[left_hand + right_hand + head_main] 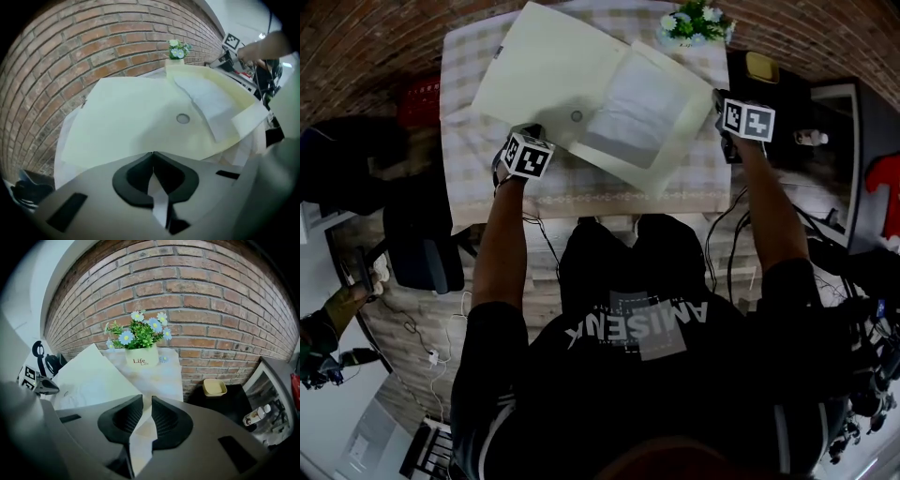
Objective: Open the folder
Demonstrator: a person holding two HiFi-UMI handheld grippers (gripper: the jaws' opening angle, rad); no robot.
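A cream folder [544,75] lies opened out on the checked tablecloth [478,187], its cover [126,122] spread to the left with a round snap [183,118] near the fold. White papers [633,108] rest in the right half. My left gripper [531,133] sits at the cover's near edge; in the left gripper view its jaws [153,154] meet on a pale sheet edge. My right gripper [720,99] is at the folder's right corner, and its jaws [146,397] pinch a cream strip of the folder [89,373].
A small pot of blue and white flowers [694,23] stands at the table's far edge by the brick wall. A yellow dish [214,387] sits on a dark stand to the right. Cables and a dark chair [422,244] lie below the table's near left edge.
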